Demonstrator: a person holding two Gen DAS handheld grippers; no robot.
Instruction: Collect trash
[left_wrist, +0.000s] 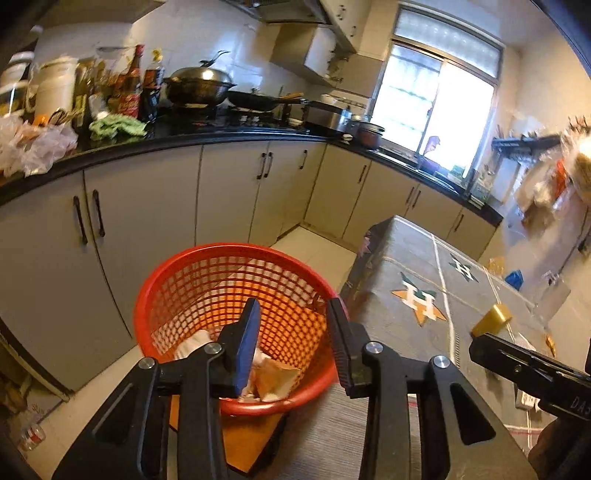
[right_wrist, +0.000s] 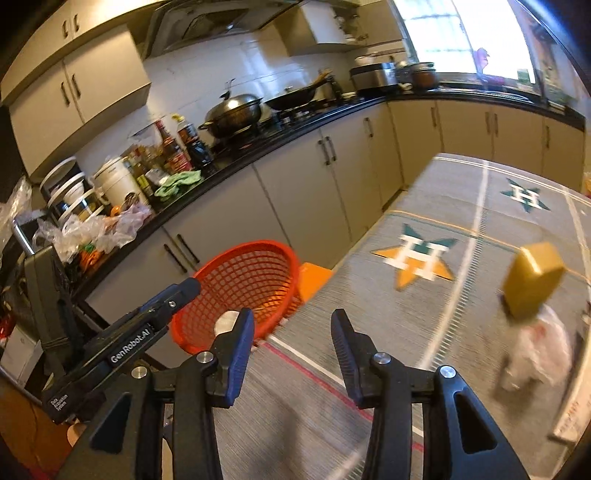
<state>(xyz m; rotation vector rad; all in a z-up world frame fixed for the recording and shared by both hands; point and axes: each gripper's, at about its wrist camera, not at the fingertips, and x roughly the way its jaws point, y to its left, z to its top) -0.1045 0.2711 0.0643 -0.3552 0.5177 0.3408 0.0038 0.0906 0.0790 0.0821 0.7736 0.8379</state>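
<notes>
Setting: a home kitchen, with a grey patterned cloth over the desk (right_wrist: 369, 332) and a black counter (left_wrist: 207, 138) running along cream cabinets.

Basket: a red mesh basket (left_wrist: 236, 280) stands on an orange stool (right_wrist: 314, 282) at the desk's edge, between desk and cabinets.

Trash collected: crumpled paper and wrappers (left_wrist: 273, 380) lie at the bottom of the basket, with a white wad (left_wrist: 194, 343) against its near wall.

Left hand-held gripper (left_wrist: 293, 332): held above the basket, pointing down into it, jaws spread with nothing between the pads; the trash shows through the gap.

Right hand-held gripper (right_wrist: 291, 339): over the desk just beside the basket, jaws spread and empty, with only cloth beneath.

Trash still out: a yellow box-like item (right_wrist: 532, 284) stands on the desk to the right, with a pale crumpled bag or tissue (right_wrist: 535, 350) just beside it; both are motion-blurred, so what they are is uncertain.

Cross view: from the left wrist, the right tool's black body enters from the lower right; from the right wrist, the left tool reaches over the basket's rim.

Counter clutter: a lidded wok (left_wrist: 199, 86), sauce bottles (left_wrist: 135, 85), a green cloth (left_wrist: 116, 127) and clear plastic bags (left_wrist: 35, 144).
</notes>
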